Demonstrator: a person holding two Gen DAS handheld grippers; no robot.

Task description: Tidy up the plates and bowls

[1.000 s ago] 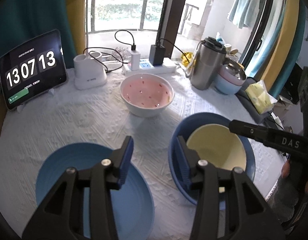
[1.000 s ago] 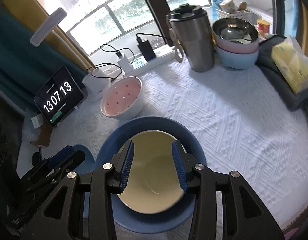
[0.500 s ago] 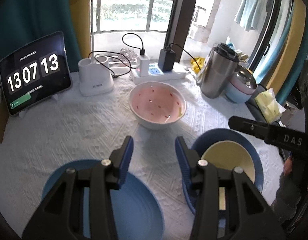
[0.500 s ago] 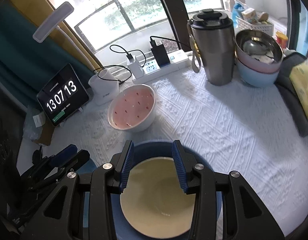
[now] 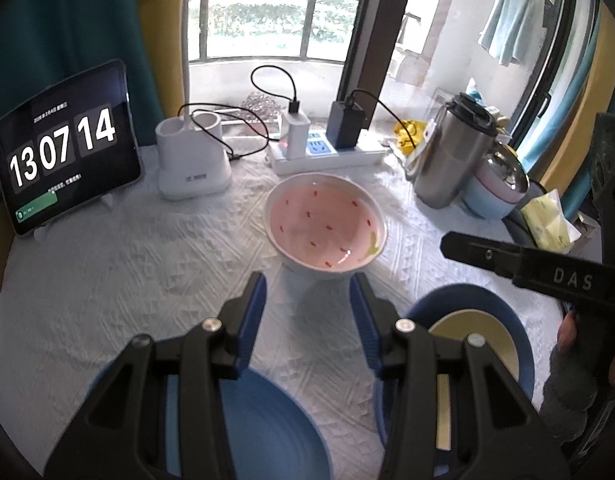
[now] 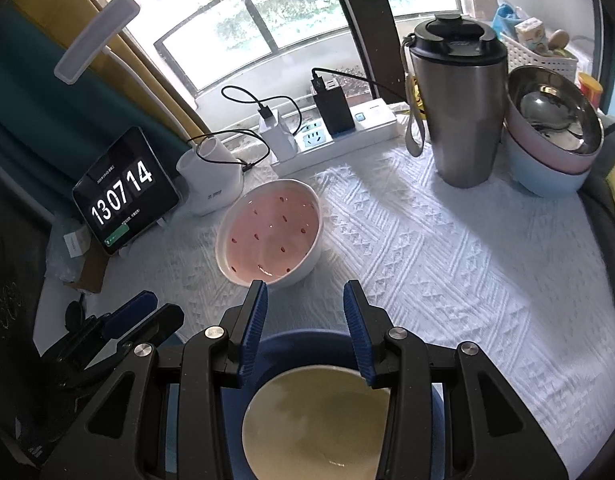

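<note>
A pink speckled bowl [image 5: 325,230] [image 6: 269,232] stands in the middle of the white tablecloth. Nearer me, a cream bowl [image 6: 315,420] [image 5: 481,336] sits inside a dark blue bowl [image 6: 307,344] [image 5: 463,300]. A light blue plate [image 5: 267,432] lies at the lower left. My left gripper [image 5: 307,312] hovers open above the cloth between the plate and the pink bowl, nothing between its fingers. My right gripper [image 6: 305,320] is open above the far rim of the nested bowls, holding nothing.
At the back stand a tablet clock [image 5: 65,152], a white holder [image 5: 191,160], a power strip with chargers [image 5: 323,148], a steel tumbler [image 6: 459,108] and stacked bowls [image 6: 551,136]. A yellow packet [image 5: 547,224] lies at the right edge.
Both grippers have drawn back toward me. The nested bowls and the blue plate have slid lower in view, and the pink bowl now sits just beyond the fingertips. The jaws kept their width.
</note>
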